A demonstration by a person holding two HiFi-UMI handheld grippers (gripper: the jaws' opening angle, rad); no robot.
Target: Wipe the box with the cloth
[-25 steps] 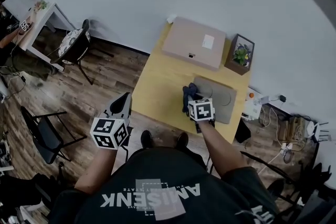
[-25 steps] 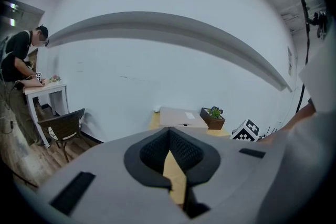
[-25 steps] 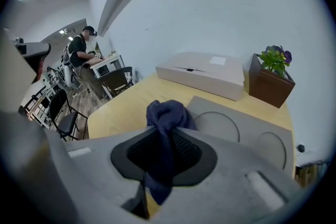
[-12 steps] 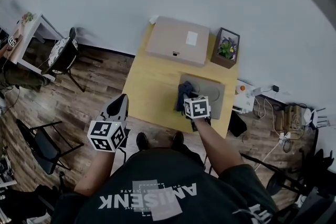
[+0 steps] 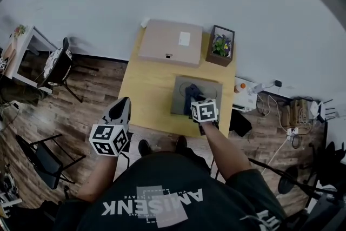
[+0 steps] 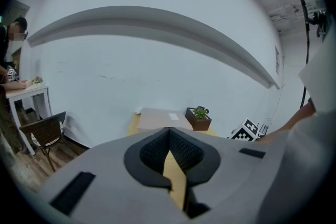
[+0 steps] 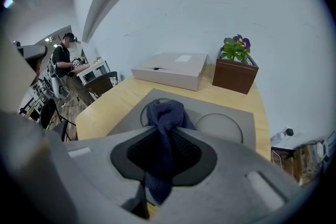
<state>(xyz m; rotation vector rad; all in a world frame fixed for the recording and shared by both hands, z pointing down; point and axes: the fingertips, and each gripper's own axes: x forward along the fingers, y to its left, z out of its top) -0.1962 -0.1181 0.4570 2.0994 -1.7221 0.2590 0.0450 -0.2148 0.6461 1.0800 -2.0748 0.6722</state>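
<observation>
Head view: a rectangular yellow wooden table [image 5: 148,89] is seen against a white wall. A broad, closed cardboard box [image 5: 170,42] is set at its far end, with a dark square planter [image 5: 220,46] of flowers just beside it, towards the upper right of the frame. A flat grey box [image 5: 181,96] is laid nearer the person, and a crumpled dark blue cloth [image 5: 191,94] is held over it by the right gripper [image 5: 197,104]. The left gripper [image 5: 122,106] is held off the table's near left corner, above plank flooring.

Left gripper view: the ribbed black jaws of the left gripper [image 6: 168,136] are pressed together at the tips, with nothing between them.

Right gripper view: the right gripper [image 7: 167,136] is clenched on the soft, fuzzy cloth [image 7: 164,118], which is bunched above the tips. Two circles are marked on the smooth grey box [image 7: 231,113]. Whether the cloth touches it cannot be told.
</observation>
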